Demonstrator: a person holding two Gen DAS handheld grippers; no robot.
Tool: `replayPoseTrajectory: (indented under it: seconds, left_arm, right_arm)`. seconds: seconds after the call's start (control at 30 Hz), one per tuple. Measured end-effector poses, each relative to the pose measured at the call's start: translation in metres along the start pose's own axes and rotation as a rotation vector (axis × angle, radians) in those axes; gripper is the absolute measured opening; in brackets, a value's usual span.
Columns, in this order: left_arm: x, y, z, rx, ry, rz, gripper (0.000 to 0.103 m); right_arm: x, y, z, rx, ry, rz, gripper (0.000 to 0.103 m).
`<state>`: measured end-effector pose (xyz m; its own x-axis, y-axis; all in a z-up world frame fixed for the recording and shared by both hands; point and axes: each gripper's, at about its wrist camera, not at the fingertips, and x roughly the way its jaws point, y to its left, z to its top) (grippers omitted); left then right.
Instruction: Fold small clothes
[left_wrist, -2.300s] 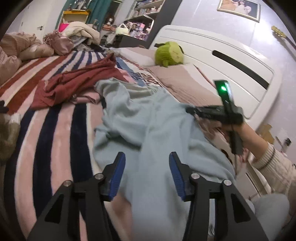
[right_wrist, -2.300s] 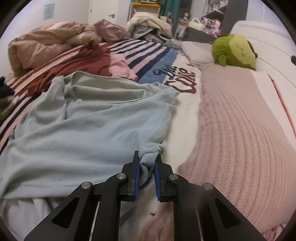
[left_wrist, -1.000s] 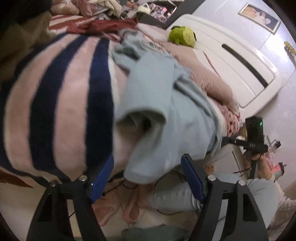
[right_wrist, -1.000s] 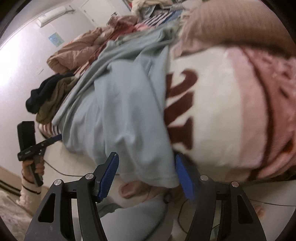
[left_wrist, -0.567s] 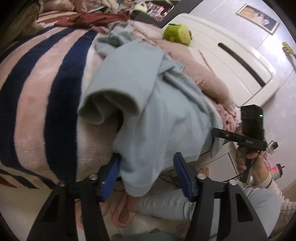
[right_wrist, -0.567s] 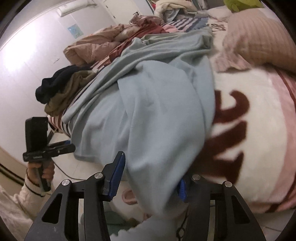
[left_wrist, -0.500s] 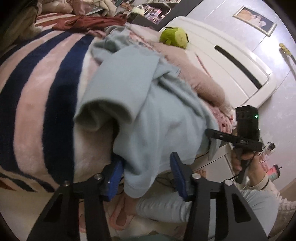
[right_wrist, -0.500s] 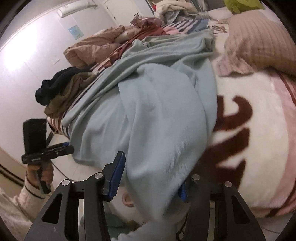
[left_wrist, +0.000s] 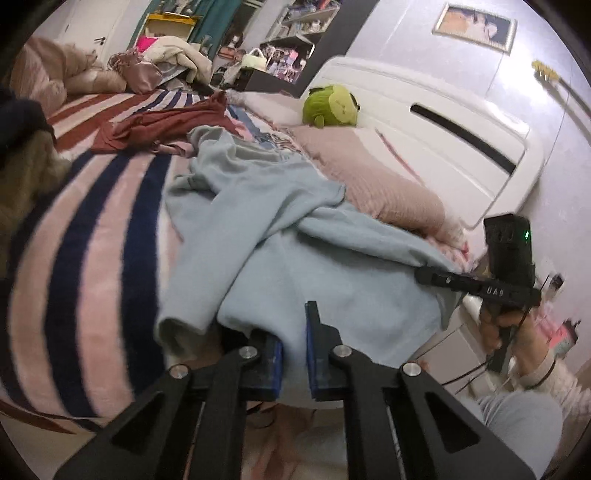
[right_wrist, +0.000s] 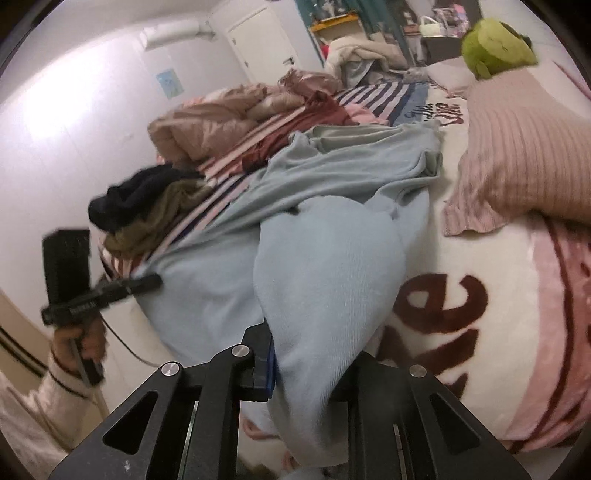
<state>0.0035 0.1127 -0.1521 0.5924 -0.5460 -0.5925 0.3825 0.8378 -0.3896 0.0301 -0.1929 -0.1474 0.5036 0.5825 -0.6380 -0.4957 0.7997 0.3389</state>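
Both tools, left and right, pinch the light-blue garment's near hem (bunched on the bed).

One light blue garment lies across the middle of the left wrist frame. One dark red garment sits in the upper left, on the one striped blanket. One green plush toy shows at upper centre, beside one pink knitted pillow. One framed picture hangs at upper right above one white headboard. Two claws are counted: the left claw at bottom centre and the right claw at the right edge. In the right wrist frame, one dark navy garment and one olive garment are piled at centre left, and one door stands at upper centre.
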Motion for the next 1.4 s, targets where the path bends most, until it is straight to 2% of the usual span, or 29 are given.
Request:
replayPoseTrajectory:
  seconds: [0.03,0.13,0.2,0.27,0.37,0.4,0.43,0.53,0.57,0.6,0.7,0.8,0.93,1.0,1.1,1.2,1.33,1.4]
  left_arm:
    - [0.004,0.002,-0.001,0.026,0.055,0.008,0.012]
    - [0.003,0.007,-0.008,0.070,0.091,0.055,0.043]
    - [-0.009,0.012,-0.008,0.056,0.058,0.034,0.048]
    - [-0.020,0.015,-0.004,0.059,0.013,0.085,0.053]
    - [-0.022,0.011,0.003,0.110,-0.017,0.136,0.053]
    - [-0.019,0.008,0.006,0.126,-0.026,0.132,0.053]
    - [-0.017,0.004,0.007,0.145,-0.031,0.108,0.052]
    - [-0.004,-0.013,0.007,0.186,-0.006,0.003,0.038]
    - [0.002,-0.019,0.007,0.204,0.015,-0.018,0.037]
    - [0.008,-0.020,0.008,0.216,0.028,-0.009,0.037]
    - [0.023,-0.014,0.013,0.219,0.061,0.082,0.040]
    - [0.029,0.005,0.018,0.167,0.082,0.105,0.043]
    - [0.030,0.017,0.025,0.171,0.065,0.166,0.051]
    - [0.032,0.027,0.030,0.161,0.069,0.169,0.052]
    - [0.038,0.040,0.033,0.168,0.088,0.217,0.052]
    - [0.030,0.043,0.034,0.183,0.072,0.210,0.052]
    - [0.009,0.033,0.034,0.221,0.003,0.206,0.052]
    - [0.001,0.025,0.032,0.248,-0.005,0.174,0.052]
  right_arm:
    - [0.003,0.001,0.000,-0.008,0.022,-0.016,0.010]
    - [0.017,-0.005,-0.007,-0.016,0.086,-0.069,0.010]
    - [0.023,-0.013,-0.012,0.001,0.098,-0.071,0.010]
    - [0.023,-0.017,-0.014,0.023,0.093,-0.063,0.011]
    - [0.024,-0.019,-0.012,0.022,0.095,-0.064,0.011]
    - [0.025,-0.017,-0.011,0.019,0.097,-0.067,0.011]
    - [0.025,-0.016,-0.011,0.016,0.099,-0.068,0.011]
    - [0.027,-0.014,-0.009,0.011,0.102,-0.069,0.011]
    - [0.028,-0.013,-0.010,0.011,0.104,-0.068,0.011]
    - [0.028,-0.014,-0.009,0.013,0.105,-0.067,0.011]
    - [0.029,-0.015,-0.009,0.016,0.110,-0.065,0.011]
    - [0.030,-0.017,-0.010,0.023,0.112,-0.063,0.011]
    - [0.031,-0.018,-0.012,0.031,0.115,-0.062,0.011]
    - [0.032,-0.019,-0.012,0.034,0.116,-0.061,0.011]
    - [0.033,-0.020,-0.011,0.035,0.120,-0.062,0.011]
    - [0.034,-0.019,-0.010,0.030,0.127,-0.065,0.011]
    - [0.036,-0.019,-0.009,0.032,0.131,-0.066,0.011]
    - [0.037,-0.019,-0.009,0.031,0.134,-0.067,0.011]
